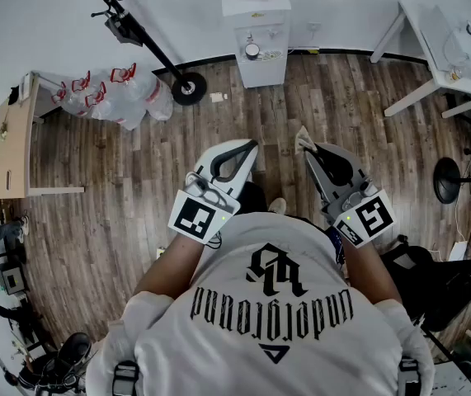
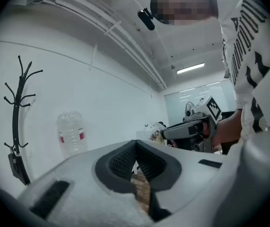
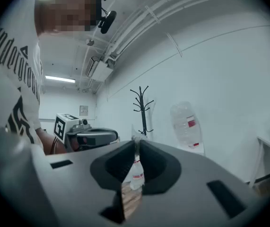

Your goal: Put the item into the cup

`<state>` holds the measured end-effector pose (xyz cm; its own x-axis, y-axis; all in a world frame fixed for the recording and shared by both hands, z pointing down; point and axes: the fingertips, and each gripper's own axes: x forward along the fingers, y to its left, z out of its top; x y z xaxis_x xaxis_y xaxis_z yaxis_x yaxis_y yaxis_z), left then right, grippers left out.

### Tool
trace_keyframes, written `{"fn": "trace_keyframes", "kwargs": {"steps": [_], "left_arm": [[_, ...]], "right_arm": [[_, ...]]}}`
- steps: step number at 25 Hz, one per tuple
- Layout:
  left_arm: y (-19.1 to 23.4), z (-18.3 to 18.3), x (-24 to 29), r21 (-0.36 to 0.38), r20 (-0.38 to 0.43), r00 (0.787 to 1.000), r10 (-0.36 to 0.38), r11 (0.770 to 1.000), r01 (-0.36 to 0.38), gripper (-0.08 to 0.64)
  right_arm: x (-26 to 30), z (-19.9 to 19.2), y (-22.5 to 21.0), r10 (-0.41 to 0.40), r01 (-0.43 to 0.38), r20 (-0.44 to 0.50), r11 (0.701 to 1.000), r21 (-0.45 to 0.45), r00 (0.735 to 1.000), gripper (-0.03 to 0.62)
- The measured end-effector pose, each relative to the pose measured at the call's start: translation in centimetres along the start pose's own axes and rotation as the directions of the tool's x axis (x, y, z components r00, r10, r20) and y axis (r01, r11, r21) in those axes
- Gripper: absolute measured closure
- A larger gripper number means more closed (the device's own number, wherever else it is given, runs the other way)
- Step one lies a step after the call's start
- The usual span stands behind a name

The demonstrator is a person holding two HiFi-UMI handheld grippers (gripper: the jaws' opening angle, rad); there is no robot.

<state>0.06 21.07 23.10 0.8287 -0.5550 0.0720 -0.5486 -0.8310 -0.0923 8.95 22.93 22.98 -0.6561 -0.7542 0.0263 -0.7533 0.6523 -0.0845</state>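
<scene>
Both hands are held close in front of the torso with the forearms bent, and each gripper points level and away from the body. The left gripper [image 1: 253, 145] and the right gripper [image 1: 306, 150] lie side by side, near each other but apart, with their fingertips angled slightly toward one another. A marker cube [image 1: 195, 218] sits at the wrist end of the left unit, and a second one sits at the wrist end of the right unit. Wooden floor [image 1: 136, 221] lies below the fingers. Well ahead of the fingertips a water dispenser [image 1: 256, 35] stands against the wall, with its bottle [image 3: 186, 124] on top; only floor lies between the fingertips and the dispenser. Ahead and to the left of the left fingers are a coat rack [image 1: 140, 35] and a heap of clear bags [image 1: 107, 97] with red handles. Farther left of those fingers is a wooden table [image 1: 12, 139]. Ahead and to the right of the right fingers stands a white table [image 1: 445, 52]. In the left gripper view the left fingers are closed, tips meeting, with nothing between them. In the right gripper view the right fingers are closed to a narrow gap on the item [image 1: 303, 141]. It is a small pale piece, pinched at the very tips and projecting just beyond them.
</scene>
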Motion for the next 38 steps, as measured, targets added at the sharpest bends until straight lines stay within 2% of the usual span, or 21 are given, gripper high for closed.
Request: {"fn": "trace_keyframes", "kwargs": {"steps": [10,16,20,29,38], "left_arm": [[2.7,0.0,0.7,-0.017,0.016,1.000,0.009,1.000,-0.008,0.552],[6.0,-0.8,1.3,-0.030,0.020,1.000,0.016,0.999,-0.016,0.552],[9.5,-1.1,2.0,-0.033,0.030,0.999,0.021,0.999,-0.020,0.552],[20.3,-0.8,3.2,-0.046,0.054,0.998,0.010,0.999,-0.008,0.552],[27.1,-1.6,3.3,-0.053,0.028,1.000,0.002,0.999,0.000,0.552]], "right_arm": [[2.3,0.3,-1.2,0.005,-0.005,0.000,1.000,0.017,1.000,0.554],[5.4,0.3,-2.2,0.024,-0.024,-0.002,1.000,0.016,1.000,0.552],[8.6,0.4,-3.2,0.033,-0.033,-0.014,0.999,0.007,0.999,0.551],[18.8,0.9,-6.0,0.001,0.000,-0.043,1.000,0.011,0.999,0.551],[25.3,0.6,-7.1,-0.003,0.006,-0.069,0.999,0.040,0.998,0.549]]}}
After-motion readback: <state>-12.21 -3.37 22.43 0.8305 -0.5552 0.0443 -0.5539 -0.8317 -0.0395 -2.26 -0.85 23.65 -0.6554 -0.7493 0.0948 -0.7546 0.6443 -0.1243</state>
